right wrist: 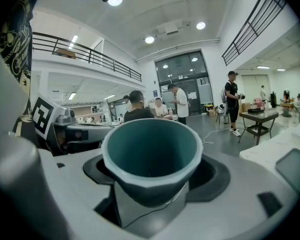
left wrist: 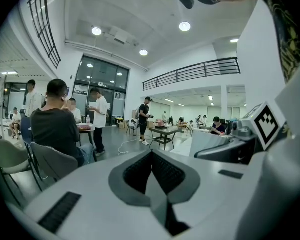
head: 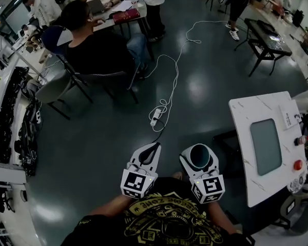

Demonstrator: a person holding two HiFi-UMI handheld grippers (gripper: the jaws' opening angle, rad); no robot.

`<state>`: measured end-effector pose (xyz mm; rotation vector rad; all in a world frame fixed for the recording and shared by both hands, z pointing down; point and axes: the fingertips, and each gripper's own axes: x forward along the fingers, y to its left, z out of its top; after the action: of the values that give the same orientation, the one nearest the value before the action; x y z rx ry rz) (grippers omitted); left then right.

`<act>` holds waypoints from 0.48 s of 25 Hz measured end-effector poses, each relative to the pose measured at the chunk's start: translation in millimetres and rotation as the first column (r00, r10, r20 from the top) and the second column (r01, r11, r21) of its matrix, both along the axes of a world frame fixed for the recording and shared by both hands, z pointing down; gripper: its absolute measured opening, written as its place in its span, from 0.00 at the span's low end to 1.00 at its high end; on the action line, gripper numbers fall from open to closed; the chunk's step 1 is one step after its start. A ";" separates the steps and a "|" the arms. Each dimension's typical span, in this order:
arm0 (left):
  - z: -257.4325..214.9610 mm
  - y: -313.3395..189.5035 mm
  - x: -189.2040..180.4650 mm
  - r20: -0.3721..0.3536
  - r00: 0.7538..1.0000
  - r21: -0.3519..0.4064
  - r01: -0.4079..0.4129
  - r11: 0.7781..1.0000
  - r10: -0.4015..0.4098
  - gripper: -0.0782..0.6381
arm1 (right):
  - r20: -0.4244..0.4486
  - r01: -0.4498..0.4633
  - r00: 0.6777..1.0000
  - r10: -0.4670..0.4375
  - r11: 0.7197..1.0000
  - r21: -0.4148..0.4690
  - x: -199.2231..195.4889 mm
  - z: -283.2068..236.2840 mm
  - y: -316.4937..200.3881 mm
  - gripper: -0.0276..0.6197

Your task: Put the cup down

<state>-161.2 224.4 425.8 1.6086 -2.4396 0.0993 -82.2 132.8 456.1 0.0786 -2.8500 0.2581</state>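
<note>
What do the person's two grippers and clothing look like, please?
The left gripper and right gripper have pale grey tapered shells with dark ribbed pads; each carries a white cube of black square markers. The person wears a black shirt with gold print.

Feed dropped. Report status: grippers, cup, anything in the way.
Left gripper shut, empty. Right gripper shut on cup, over floor. White table off to the right, not under cup.
</note>
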 end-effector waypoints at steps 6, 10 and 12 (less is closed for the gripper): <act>-2.5 -35.4 22.4 0.004 0.999 -0.001 -0.049 0.999 0.049 0.12 | 0.008 -0.047 0.999 0.047 0.999 -0.001 25.7 -0.6 -30.2 0.62; -0.2 -55.6 38.7 0.001 0.996 -0.004 -0.085 0.996 0.085 0.12 | 0.007 -0.075 0.997 0.075 0.997 -0.001 43.2 1.2 -45.4 0.62; 0.6 -65.4 46.7 0.001 0.994 -0.006 -0.107 0.994 0.107 0.12 | 0.006 -0.093 0.996 0.093 0.996 -0.002 52.1 2.3 -52.5 0.62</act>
<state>-114.4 159.0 426.4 1.7366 -2.3512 0.1250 -30.0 80.3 458.5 0.2102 -2.8561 0.2807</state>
